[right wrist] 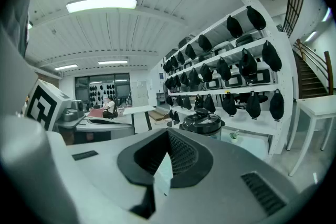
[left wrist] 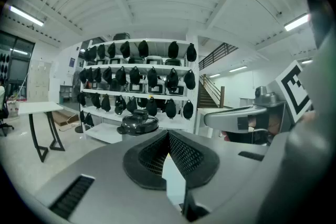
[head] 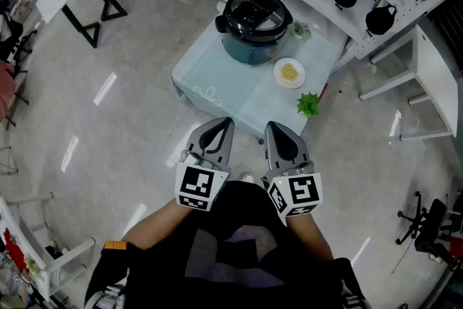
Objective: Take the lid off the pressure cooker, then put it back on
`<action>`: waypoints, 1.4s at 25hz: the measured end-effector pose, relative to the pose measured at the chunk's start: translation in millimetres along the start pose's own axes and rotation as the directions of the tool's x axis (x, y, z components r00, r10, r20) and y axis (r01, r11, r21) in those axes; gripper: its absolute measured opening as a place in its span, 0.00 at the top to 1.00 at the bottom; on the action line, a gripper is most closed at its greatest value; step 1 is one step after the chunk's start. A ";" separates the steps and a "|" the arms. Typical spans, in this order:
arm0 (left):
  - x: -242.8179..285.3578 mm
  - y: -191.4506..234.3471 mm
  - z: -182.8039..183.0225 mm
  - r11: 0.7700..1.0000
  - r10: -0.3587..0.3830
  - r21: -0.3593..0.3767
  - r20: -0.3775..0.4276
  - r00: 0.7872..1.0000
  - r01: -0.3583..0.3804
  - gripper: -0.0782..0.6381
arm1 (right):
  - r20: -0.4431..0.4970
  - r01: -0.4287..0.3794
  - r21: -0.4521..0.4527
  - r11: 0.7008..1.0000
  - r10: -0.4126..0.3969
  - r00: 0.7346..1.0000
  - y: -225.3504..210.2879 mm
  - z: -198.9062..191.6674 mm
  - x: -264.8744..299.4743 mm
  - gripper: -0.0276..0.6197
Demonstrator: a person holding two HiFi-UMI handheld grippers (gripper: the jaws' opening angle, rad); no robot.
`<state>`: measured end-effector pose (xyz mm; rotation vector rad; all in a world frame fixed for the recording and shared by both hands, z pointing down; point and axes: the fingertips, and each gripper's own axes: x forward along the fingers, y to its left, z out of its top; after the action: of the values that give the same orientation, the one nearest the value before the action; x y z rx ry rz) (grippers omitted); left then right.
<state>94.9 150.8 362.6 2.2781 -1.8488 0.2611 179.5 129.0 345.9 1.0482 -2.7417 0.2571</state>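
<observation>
Head view gives the layout. The pressure cooker (head: 253, 29) sits at the far end of a small desk (head: 210, 87) with a pale blue cover, and its black lid (head: 253, 13) is on top. The left tool (head: 226, 125) and right tool (head: 273, 127) hang side by side in front of the person's body, short of the desk's near edge and well apart from the cooker. Between the tools and the cooker there's a plate (head: 289, 73) with something yellow on it and a green plant (head: 309, 104) near the desk corner.

You only really see the jaws in the gripper views. In the left gripper view the left tool (left wrist: 168, 136) has its jaws closed tip to tip with nothing between them. It's the same in the right gripper view, where the right tool (right wrist: 168, 136) is closed and empty. Both views look over the jaws at the cooker (left wrist: 137, 124) (right wrist: 202, 123), with nothing in the way.

They also show things the head view doesn't: stairs (left wrist: 210, 89) off to the side, and a person (right wrist: 108, 106) sitting far back in the room. The shelves (left wrist: 136, 68) behind the cooker are full of black things, maybe bags, though I honestly can't tell. From above there's also a white table (head: 434, 76) on the right and an office chair (head: 427, 224) lower down.
</observation>
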 end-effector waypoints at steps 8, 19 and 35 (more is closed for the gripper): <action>4.1 24.0 3.6 1.000 -0.024 0.017 -0.001 1.000 0.024 0.88 | 0.009 0.030 0.002 1.000 -0.030 1.000 6.8 5.6 20.8 0.94; 11.9 67.7 15.3 0.995 -0.093 0.036 0.017 0.996 0.092 0.88 | 0.016 0.072 0.052 0.996 -0.073 0.997 21.4 15.8 59.7 0.93; 35.4 135.0 22.6 0.994 -0.105 0.013 0.016 0.994 0.105 0.88 | 0.015 0.115 0.014 0.993 -0.115 0.993 7.4 35.5 114.3 0.92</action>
<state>-29.6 84.4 355.3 2.3832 -1.7328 0.2392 86.9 53.3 338.6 1.2117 -2.6845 0.2502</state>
